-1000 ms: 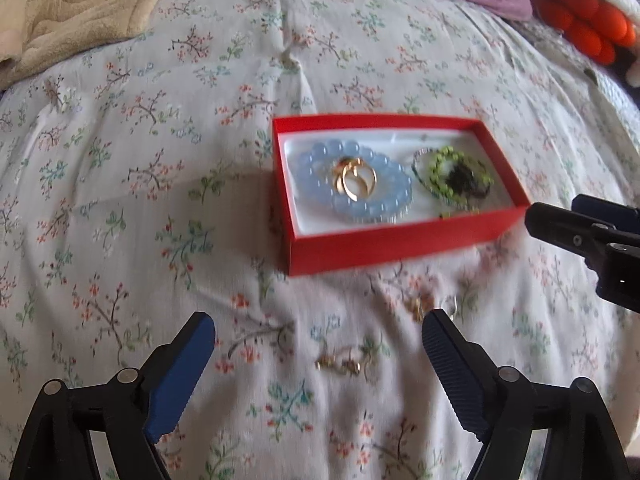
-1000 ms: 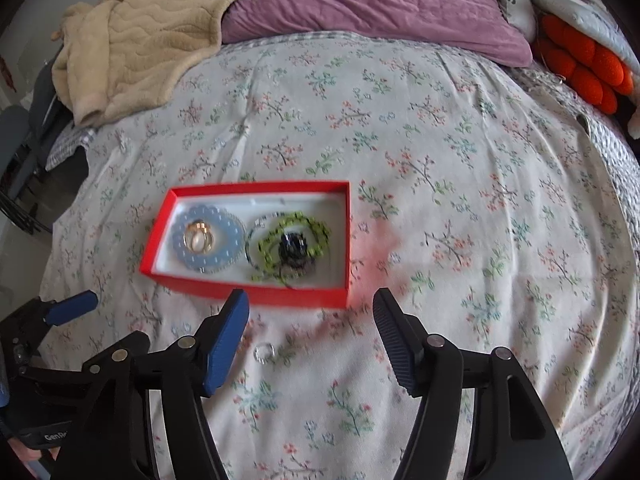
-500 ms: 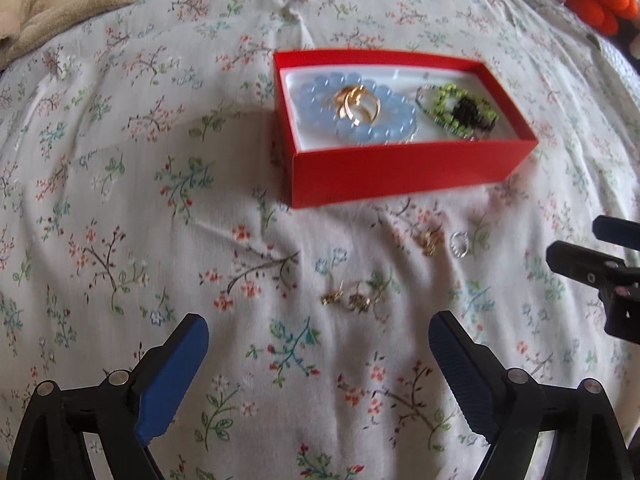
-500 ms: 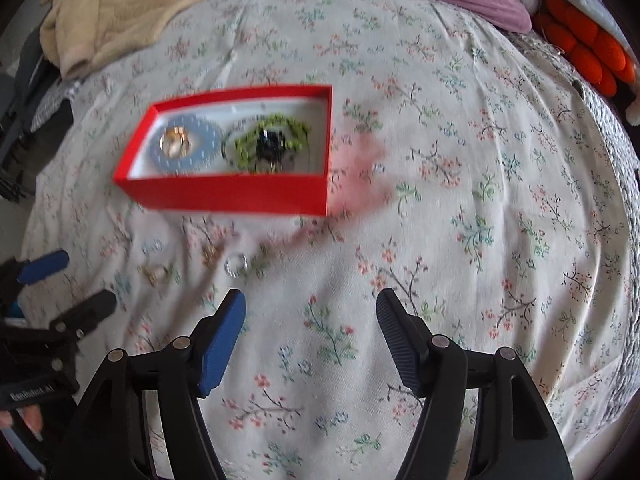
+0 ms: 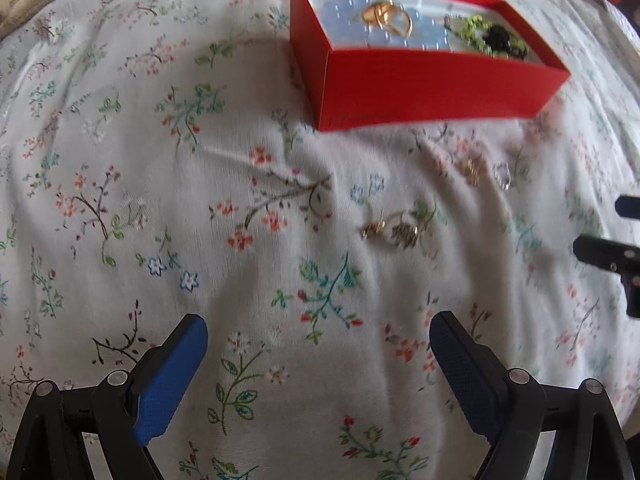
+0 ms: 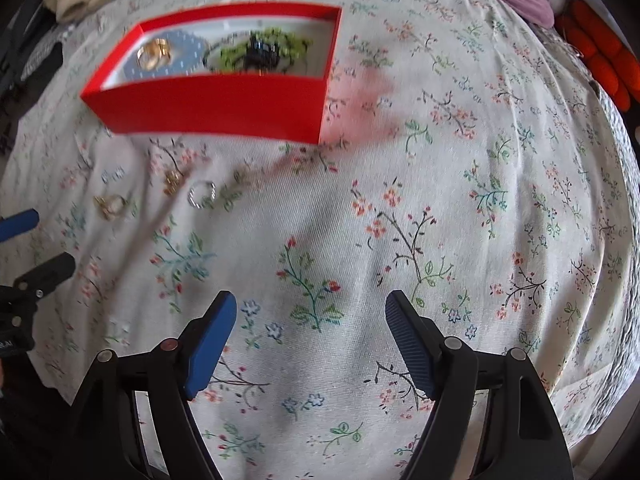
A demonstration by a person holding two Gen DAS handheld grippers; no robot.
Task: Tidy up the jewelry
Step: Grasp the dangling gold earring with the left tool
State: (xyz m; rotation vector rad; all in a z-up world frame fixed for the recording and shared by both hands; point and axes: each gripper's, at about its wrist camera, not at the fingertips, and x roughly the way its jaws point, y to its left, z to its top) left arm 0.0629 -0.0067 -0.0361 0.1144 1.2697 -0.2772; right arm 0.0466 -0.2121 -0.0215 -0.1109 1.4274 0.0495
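Floral bedspread (image 5: 168, 208), one red box (image 5: 432, 88), two bracelets (image 5: 404, 34)

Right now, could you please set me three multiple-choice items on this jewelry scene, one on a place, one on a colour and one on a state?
1. Where does the silver ring lie?
A. inside the box
B. on the floral bedspread, in front of the box
C. between the right gripper's fingers

2. What colour is the jewelry box outside?
A. red
B. blue
C. white

3. How do the left gripper and right gripper stand?
A. both shut on earrings
B. left shut, right open
C. both open and empty

Answers:
1 B: the ring rests on the cloth near the gold earrings, outside the box wall.
2 A: its walls are red, only the lining is white.
3 C: each pair of blue fingers is spread wide with only bedspread between.
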